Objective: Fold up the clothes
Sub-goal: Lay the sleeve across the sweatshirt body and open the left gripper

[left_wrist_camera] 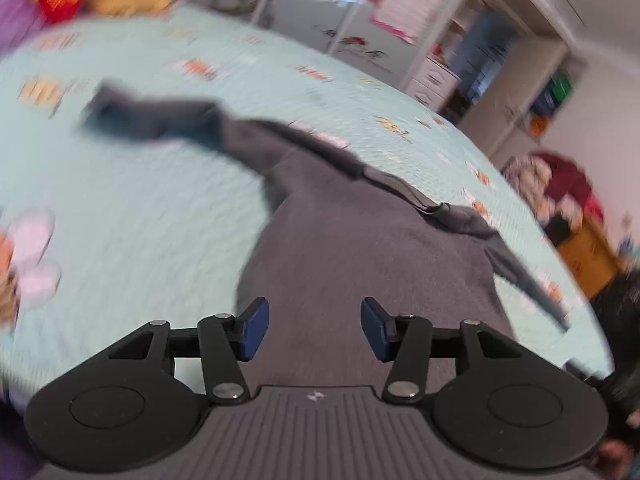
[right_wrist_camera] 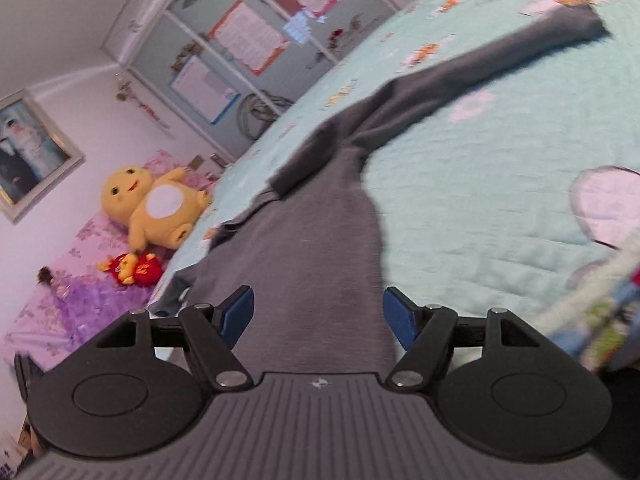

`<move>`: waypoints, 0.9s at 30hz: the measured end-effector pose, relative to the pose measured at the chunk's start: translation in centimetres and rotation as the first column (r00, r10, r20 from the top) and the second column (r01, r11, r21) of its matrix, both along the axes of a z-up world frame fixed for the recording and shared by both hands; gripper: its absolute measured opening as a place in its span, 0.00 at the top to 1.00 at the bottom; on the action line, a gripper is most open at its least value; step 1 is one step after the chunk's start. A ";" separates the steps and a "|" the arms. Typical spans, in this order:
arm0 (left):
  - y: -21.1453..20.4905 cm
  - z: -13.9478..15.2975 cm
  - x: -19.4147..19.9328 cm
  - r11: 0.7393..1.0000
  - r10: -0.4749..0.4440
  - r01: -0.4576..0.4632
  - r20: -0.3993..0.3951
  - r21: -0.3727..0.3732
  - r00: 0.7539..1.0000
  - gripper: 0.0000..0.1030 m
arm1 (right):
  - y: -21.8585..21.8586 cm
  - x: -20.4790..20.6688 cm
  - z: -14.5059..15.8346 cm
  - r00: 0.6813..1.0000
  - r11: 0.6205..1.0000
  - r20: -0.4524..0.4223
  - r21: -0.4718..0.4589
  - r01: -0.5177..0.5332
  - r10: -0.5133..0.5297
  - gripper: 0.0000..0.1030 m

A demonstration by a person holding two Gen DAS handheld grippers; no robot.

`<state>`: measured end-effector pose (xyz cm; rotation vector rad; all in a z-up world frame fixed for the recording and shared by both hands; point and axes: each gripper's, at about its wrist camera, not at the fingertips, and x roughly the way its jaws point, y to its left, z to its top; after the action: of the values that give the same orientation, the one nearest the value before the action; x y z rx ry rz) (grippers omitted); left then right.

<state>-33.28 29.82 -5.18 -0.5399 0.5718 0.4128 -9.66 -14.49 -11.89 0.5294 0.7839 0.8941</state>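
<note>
A dark grey long-sleeved top (left_wrist_camera: 352,240) lies spread on the pale turquoise quilted bedspread (left_wrist_camera: 152,208). One sleeve (left_wrist_camera: 152,114) stretches off to the left and the other sleeve (left_wrist_camera: 524,276) to the right. My left gripper (left_wrist_camera: 315,328) hovers over the lower body of the top, open, with nothing between its blue pads (left_wrist_camera: 256,330). In the right wrist view the same top (right_wrist_camera: 320,248) runs away from me, its sleeve (right_wrist_camera: 500,60) reaching to the upper right. My right gripper (right_wrist_camera: 318,320) is open above the cloth, which no pad touches.
A yellow plush toy (right_wrist_camera: 154,208) and a small red plush (right_wrist_camera: 134,268) sit on the pink pillow area at the head of the bed. A wardrobe with posters (right_wrist_camera: 248,36) stands beyond the bed. Shelves and drawers (left_wrist_camera: 492,68) line the far wall.
</note>
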 end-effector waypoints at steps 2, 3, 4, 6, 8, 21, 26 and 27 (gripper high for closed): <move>0.3 -0.5 3.1 0.999 -0.018 0.018 -0.004 0.033 1.000 0.44 | 1.8 -0.3 1.5 0.998 0.999 0.049 -0.006 -0.039 0.040 0.31; 0.6 -1.0 4.5 0.999 -0.019 0.019 0.001 0.038 1.000 0.44 | 3.2 -0.4 2.3 0.995 0.998 0.079 -0.011 -0.066 0.067 0.31; 0.9 -1.4 6.0 0.999 -0.020 0.020 0.006 0.043 1.000 0.44 | 4.6 -0.2 3.0 0.991 0.996 0.101 -0.016 -0.092 0.093 0.31; 1.6 -2.9 8.3 0.999 -0.009 0.009 0.014 0.035 1.000 0.44 | 7.6 0.2 4.2 0.979 0.989 0.145 -0.029 -0.144 0.146 0.29; 2.4 -5.0 10.0 1.000 0.019 -0.019 0.020 0.001 1.000 0.44 | 11.0 0.8 5.2 0.967 0.982 0.173 -0.062 -0.177 0.185 0.28; 1.4 -8.8 9.5 0.997 0.012 -0.020 0.107 0.074 0.994 0.32 | 29.9 7.3 3.1 0.963 0.964 0.123 -0.145 -0.222 0.240 0.28; 1.9 -9.0 9.3 1.000 0.009 -0.013 0.129 0.029 0.992 0.29 | 37.7 7.8 1.6 0.924 0.919 0.194 -0.289 -0.267 0.330 0.30; 1.9 -9.0 9.2 1.000 0.006 -0.010 0.130 0.029 0.992 0.28 | 39.1 8.1 1.0 0.922 0.909 0.207 -0.335 -0.248 0.328 0.40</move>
<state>-24.03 31.68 -14.20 -0.5367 0.4381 0.3900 -1.57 24.60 -10.88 0.0178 0.7516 1.0699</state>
